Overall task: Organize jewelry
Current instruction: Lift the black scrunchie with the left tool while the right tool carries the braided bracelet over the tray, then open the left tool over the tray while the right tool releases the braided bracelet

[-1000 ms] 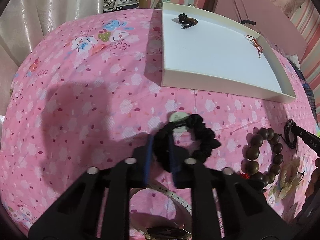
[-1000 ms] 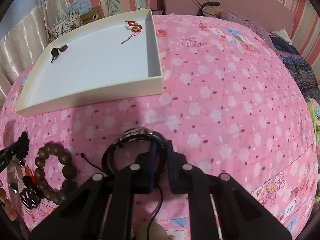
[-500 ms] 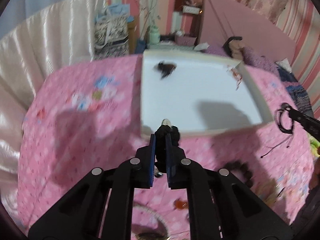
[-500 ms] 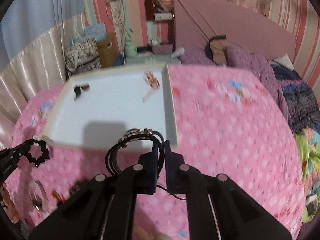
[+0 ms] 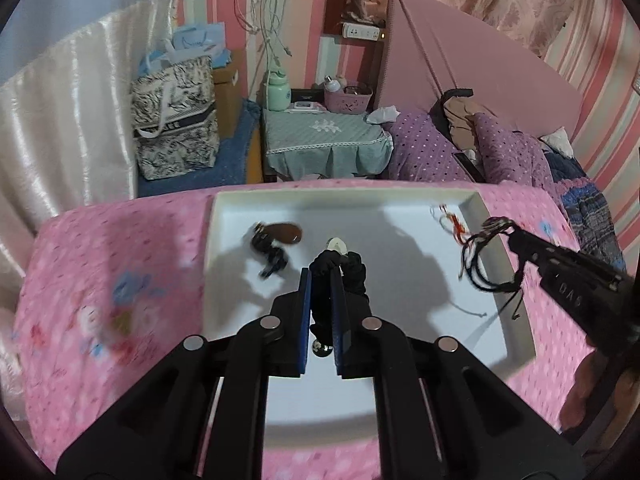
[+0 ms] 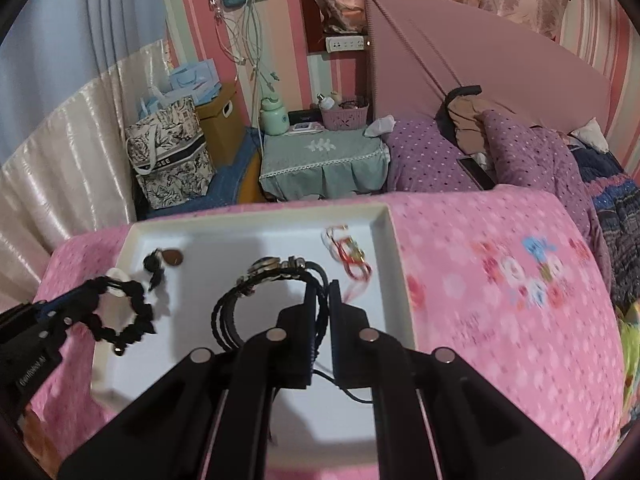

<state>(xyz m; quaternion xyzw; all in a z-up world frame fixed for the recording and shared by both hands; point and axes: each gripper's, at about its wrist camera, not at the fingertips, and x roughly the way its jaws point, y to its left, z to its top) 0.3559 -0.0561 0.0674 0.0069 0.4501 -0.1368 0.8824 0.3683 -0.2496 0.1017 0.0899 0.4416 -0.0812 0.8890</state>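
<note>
My left gripper (image 5: pixel 320 276) is shut on a black beaded bracelet (image 5: pixel 352 270) with a pale charm and holds it above the white tray (image 5: pixel 224 208). The bracelet also shows in the right wrist view (image 6: pixel 120 316). My right gripper (image 6: pixel 322 288) is shut on a black corded bracelet (image 6: pixel 256 296) with a metal clasp, held above the tray (image 6: pixel 394 272); it also shows in the left wrist view (image 5: pixel 478 256). In the tray lie a brown-and-black pendant (image 5: pixel 276 240) at the left and a red-string charm (image 6: pixel 348 254) at the right.
The tray rests on a pink floral bedspread (image 6: pixel 500 288). Behind the bed stand a green-covered nightstand (image 5: pixel 324 144), a patterned tote bag (image 5: pixel 172 116) and purple pillows (image 6: pixel 520 160).
Both grippers lifted their bracelets off the bedspread and carried them forward over the tray. The loose beads and other jewelry on the bed have dropped out of view.
</note>
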